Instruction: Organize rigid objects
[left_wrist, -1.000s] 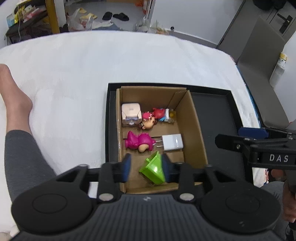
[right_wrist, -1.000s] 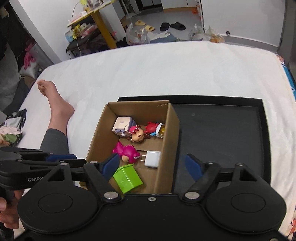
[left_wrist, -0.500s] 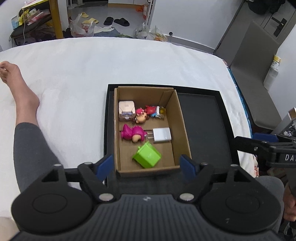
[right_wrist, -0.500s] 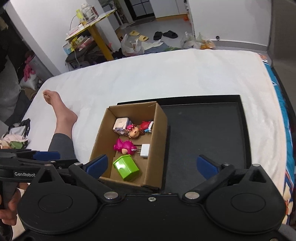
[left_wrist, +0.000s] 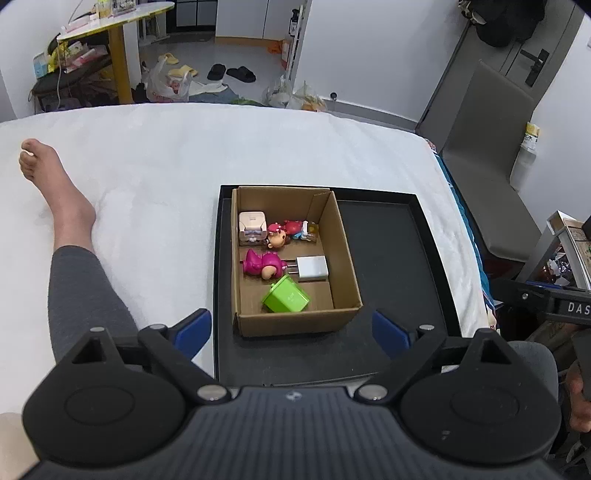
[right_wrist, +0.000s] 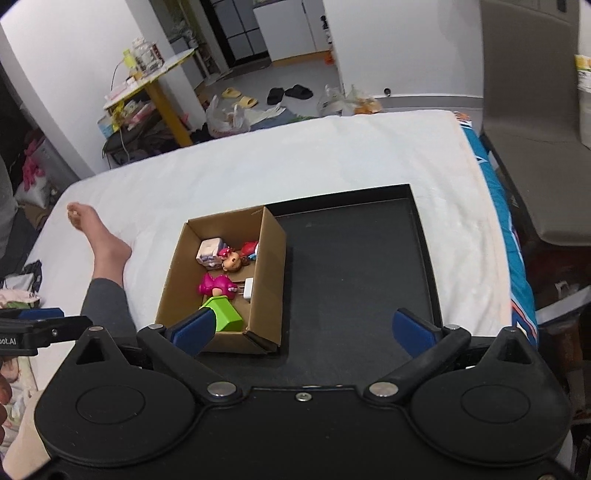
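All toys plus white charger (left_wrist: 312, 267) and green block (left_wrist: 285, 296) sit inside cardboard box (left_wrist: 295, 325); black tray (left_wrist: 391, 236) beside box bare. Left gripper (left_wrist: 291, 328) and right gripper (right_wrist: 303, 326) both spread wide, empty. Looks finished.

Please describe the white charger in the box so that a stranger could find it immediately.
On the white bed lies a black tray, and a cardboard box stands on its left part. Inside, by the right wall, lies the white charger, beside a pink toy figure. It alone is plain white, with two metal prongs.
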